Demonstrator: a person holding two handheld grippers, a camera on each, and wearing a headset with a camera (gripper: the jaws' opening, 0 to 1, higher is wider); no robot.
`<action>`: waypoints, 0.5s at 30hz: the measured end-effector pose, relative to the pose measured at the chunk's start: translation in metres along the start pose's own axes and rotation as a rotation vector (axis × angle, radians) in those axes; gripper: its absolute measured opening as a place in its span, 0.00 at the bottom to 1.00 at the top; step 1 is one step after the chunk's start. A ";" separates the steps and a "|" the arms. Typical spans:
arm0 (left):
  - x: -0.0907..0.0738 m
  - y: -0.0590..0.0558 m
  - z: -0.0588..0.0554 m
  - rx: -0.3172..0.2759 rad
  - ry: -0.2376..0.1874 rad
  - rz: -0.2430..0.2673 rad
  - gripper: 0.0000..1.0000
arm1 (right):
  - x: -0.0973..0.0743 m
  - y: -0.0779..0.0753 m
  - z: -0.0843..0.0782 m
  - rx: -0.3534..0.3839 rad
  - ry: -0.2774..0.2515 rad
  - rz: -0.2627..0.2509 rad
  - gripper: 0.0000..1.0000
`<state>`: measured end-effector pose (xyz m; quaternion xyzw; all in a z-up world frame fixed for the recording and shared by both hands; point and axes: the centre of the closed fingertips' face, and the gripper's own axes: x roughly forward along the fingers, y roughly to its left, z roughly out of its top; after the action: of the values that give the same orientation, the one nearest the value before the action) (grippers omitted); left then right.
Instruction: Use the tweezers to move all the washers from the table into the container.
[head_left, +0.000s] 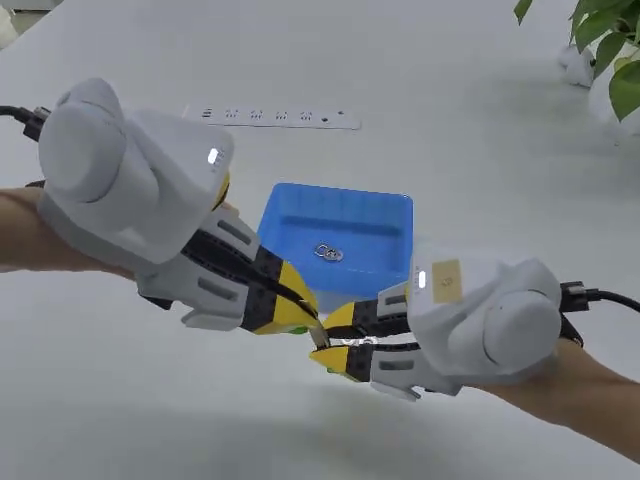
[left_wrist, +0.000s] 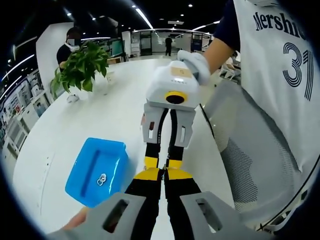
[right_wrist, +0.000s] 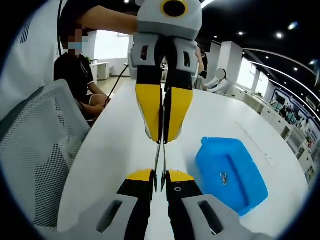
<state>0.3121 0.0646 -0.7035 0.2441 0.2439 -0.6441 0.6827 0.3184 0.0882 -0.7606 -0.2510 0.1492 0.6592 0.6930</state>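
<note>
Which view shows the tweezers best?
Right gripper view: the tweezers run as two thin metal legs from the left tongs down between the tips of the right tongs. Head view gives a silver glint between yellow tips; left gripper view a hairline sliver.

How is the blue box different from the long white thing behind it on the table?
The blue container is square, deep and bright; the power strip is long, flat and white like the table. The container holds washers; the power strip holds nothing. The container lies nearer, the power strip behind it. Both rest on the table.
</note>
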 end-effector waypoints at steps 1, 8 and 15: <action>0.000 0.004 -0.002 -0.010 0.000 0.005 0.06 | 0.003 -0.003 -0.001 -0.007 0.004 -0.003 0.11; -0.001 0.020 -0.007 -0.009 0.002 0.026 0.06 | 0.010 -0.018 -0.003 -0.016 0.013 -0.029 0.11; 0.000 0.022 -0.010 0.005 0.021 0.018 0.06 | 0.014 -0.020 -0.004 -0.006 0.011 -0.032 0.11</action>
<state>0.3338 0.0719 -0.7110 0.2546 0.2473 -0.6359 0.6854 0.3403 0.0975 -0.7686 -0.2592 0.1470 0.6471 0.7017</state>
